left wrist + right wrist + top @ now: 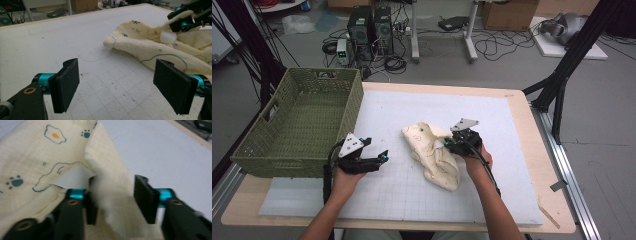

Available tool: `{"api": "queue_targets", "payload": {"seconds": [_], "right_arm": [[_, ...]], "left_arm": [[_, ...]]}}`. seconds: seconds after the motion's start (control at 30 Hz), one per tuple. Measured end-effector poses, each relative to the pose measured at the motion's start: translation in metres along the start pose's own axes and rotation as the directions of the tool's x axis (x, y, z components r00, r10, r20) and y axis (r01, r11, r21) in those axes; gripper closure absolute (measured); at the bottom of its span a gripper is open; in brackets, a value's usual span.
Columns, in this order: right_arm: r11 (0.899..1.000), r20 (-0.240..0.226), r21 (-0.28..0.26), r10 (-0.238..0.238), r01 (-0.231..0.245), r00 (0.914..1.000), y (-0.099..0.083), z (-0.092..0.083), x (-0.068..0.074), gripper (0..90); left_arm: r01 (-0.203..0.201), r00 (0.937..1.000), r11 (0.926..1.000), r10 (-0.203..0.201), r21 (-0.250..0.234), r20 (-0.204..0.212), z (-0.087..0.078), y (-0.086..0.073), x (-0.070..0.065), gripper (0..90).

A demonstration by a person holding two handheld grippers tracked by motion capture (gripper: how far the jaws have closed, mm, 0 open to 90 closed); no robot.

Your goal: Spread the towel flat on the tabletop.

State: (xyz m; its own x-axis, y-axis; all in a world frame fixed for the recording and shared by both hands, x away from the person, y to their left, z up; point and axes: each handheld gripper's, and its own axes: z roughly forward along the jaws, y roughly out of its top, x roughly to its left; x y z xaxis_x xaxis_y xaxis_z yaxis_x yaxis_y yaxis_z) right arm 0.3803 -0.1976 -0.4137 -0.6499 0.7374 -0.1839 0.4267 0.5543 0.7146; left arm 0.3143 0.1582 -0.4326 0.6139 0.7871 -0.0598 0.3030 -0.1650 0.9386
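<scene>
Forearms entered from the near edge of the desk (pixel 532 125), each hand carrying a set of tongs. Left tongs (pixel 373 150) hovered near the desk's left side beside a green woven basket (pixel 299 125), their jaws spread wide with bare mat between them. Right tongs (pixel 451 142) sat at the middle of the desk, jaws part-way apart with a fold of the cream printed cloth (pixel 434 157) standing between them; blur made it hard to say whether the pads pressed it. That cloth lay crumpled on a white gridded mat (pixel 402 195) covering most of the wooden top, its print showing paw marks and a fried egg. Beyond the far edge, the grey floor held tangled cables (pixel 497 45), dark computer towers (pixel 371 27), and cardboard boxes cut off by the frame.
</scene>
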Motion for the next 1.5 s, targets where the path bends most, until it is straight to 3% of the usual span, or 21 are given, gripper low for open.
{"api": "queue_targets", "payload": {"seconds": [0.07, 0.13, 0.23, 0.33, 0.47, 0.57, 0.67, 0.77, 0.87, 0.93, 0.97, 1.03, 1.17, 1.27, 1.3, 1.37, 1.43, 1.47, 1.5], "right_arm": [[1.000, -0.035, 0.010, -0.014, 0.014, 0.9993, 0.001, 0.002, -0.004, 82.4], [1.000, -0.028, -0.014, -0.019, 0.018, 0.9994, 0.002, 0.001, -0.009, 86.7], [1.000, 0.031, -0.003, -0.012, 0.012, 0.9994, 0.007, -0.001, -0.023, 87.1], [0.998, 0.112, 0.032, 0.044, -0.047, 0.9927, 0.006, -0.001, -0.046, 87.3], [0.988, 0.240, 0.101, 0.091, -0.118, 0.9666, -0.005, -0.003, -0.075, 87.6], [0.972, 0.308, 0.117, 0.158, -0.202, 0.9381, -0.017, -0.006, -0.089, 87.1], [0.965, 0.338, 0.123, 0.179, -0.231, 0.9241, -0.023, -0.006, -0.093, 72.4], [0.971, 0.311, 0.075, 0.193, -0.227, 0.9306, -0.023, -0.010, -0.088, 62.2], [0.977, 0.256, 0.001, 0.206, -0.213, 0.9445, -0.019, -0.018, -0.078, 52.9], [0.979, 0.210, -0.045, 0.203, -0.198, 0.9562, -0.016, -0.024, -0.069, 50.0], [0.979, 0.166, -0.066, 0.200, -0.191, 0.9656, -0.015, -0.026, -0.064, 49.9], [0.983, 0.105, -0.079, 0.174, -0.167, 0.9791, -0.014, -0.027, -0.053, 49.7], [0.985, 0.018, -0.088, 0.153, -0.151, 0.9880, -0.009, -0.026, -0.034, 46.0], [0.986, -0.003, -0.118, 0.117, -0.116, 0.9932, -0.002, -0.025, -0.022, 47.6], [0.988, -0.015, -0.108, 0.113, -0.114, 0.9935, -0.001, -0.023, -0.020, 47.8], [0.993, -0.032, -0.032, 0.108, -0.109, 0.9936, -0.001, -0.013, -0.017, 47.6], [0.992, -0.044, 0.037, 0.122, -0.120, 0.9916, -0.005, 0.000, -0.017, 46.9], [0.989, -0.061, 0.055, 0.141, -0.138, 0.9881, -0.008, 0.005, -0.018, 52.0], [0.986, -0.089, 0.071, 0.155, -0.149, 0.9840, -0.010, 0.009, -0.019, 62.6]], "left_arm": [[-0.001, 1.0000, 1.0000, 0.001, 0.001, 0.001, 0.000, 0.000, 0.000, 21.3], [0.002, 1.0000, 1.0000, -0.002, -0.001, 0.000, 0.000, 0.000, 0.000, 21.3], [0.001, 1.0000, 1.0000, -0.001, 0.002, 0.001, 0.000, 0.000, 0.000, 21.3], [0.000, 1.0000, 1.0000, 0.000, 0.004, 0.003, 0.001, -0.001, -0.001, 21.3], [0.000, 1.0000, 1.0000, 0.000, 0.007, 0.004, 0.001, -0.001, -0.001, 21.3], [-0.002, 1.0000, 0.9999, 0.002, 0.013, 0.004, 0.002, -0.001, -0.001, 21.3], [0.000, 1.0000, 0.9999, -0.001, 0.015, 0.007, 0.003, -0.002, -0.001, 21.3], [-0.002, 1.0000, 0.9999, 0.002, 0.015, 0.007, 0.003, -0.002, -0.002, 21.3], [-0.005, 1.0000, 0.9999, 0.005, 0.014, 0.008, 0.003, -0.002, -0.003, 21.4], [-0.005, 1.0000, 0.9999, 0.005, 0.015, 0.008, 0.003, -0.001, -0.003, 21.4], [-0.005, 0.9999, 0.9999, 0.005, 0.016, 0.010, 0.004, -0.001, -0.004, 21.4], [-0.007, 0.9999, 0.9998, 0.007, 0.016, 0.009, 0.004, -0.001, -0.004, 21.4], [-0.011, 0.9999, 0.9998, 0.011, 0.017, 0.011, 0.004, -0.001, -0.005, 21.4], [-0.010, 0.9999, 0.9998, 0.010, 0.015, 0.011, 0.004, -0.001, -0.005, 21.4], [-0.009, 0.9999, 0.9998, 0.009, 0.015, 0.012, 0.004, -0.001, -0.005, 21.4], [-0.008, 0.9999, 0.9998, 0.008, 0.016, 0.013, 0.004, -0.001, -0.005, 21.4], [-0.010, 0.9999, 0.9998, 0.010, 0.015, 0.012, 0.004, -0.001, -0.005, 21.4], [-0.012, 0.9999, 0.9998, 0.011, 0.016, 0.012, 0.004, -0.001, -0.004, 21.5], [-0.009, 0.9999, 0.9999, 0.009, 0.014, 0.010, 0.004, -0.001, -0.004, 21.6]]}}
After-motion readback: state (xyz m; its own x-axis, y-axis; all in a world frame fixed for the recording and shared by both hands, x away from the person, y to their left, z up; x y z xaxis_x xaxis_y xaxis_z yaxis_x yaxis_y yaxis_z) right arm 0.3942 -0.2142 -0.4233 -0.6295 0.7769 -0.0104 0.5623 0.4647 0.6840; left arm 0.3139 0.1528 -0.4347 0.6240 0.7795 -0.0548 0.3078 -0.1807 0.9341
